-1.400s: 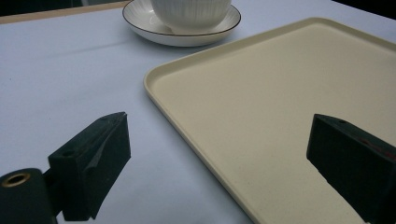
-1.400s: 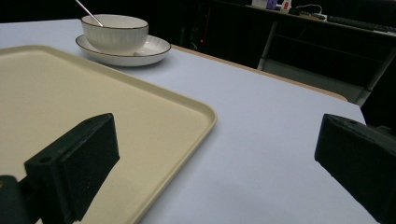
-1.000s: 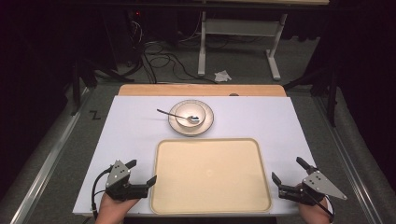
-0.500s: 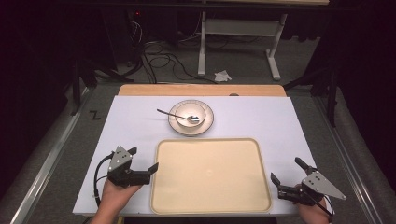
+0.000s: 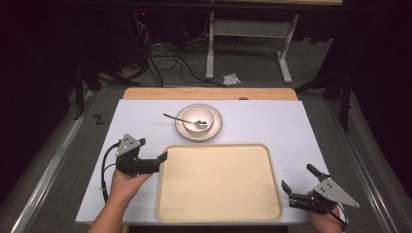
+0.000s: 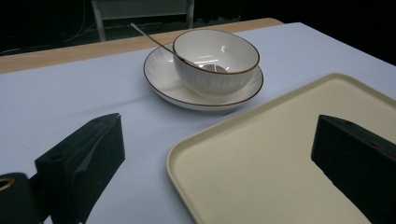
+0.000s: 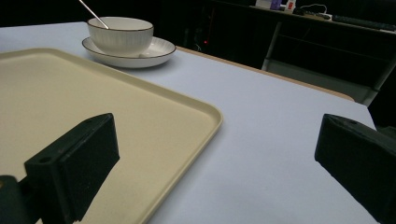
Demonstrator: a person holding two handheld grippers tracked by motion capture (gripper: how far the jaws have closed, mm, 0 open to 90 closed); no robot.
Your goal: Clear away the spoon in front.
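Tray (image 5: 218, 182): one, flanked by two released tools, left (image 5: 158, 159) and right (image 5: 297, 178).

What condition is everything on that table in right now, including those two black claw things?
Left gripper: open, jaws astride the tray's left edge.
Right gripper: open, holding nothing, beside the tray's right edge.
Tray: empty, flat on the table.
Bowl: upright on its saucer.
Saucer: flat, under the bowl.
Spoon: resting in the bowl, handle sticking out.
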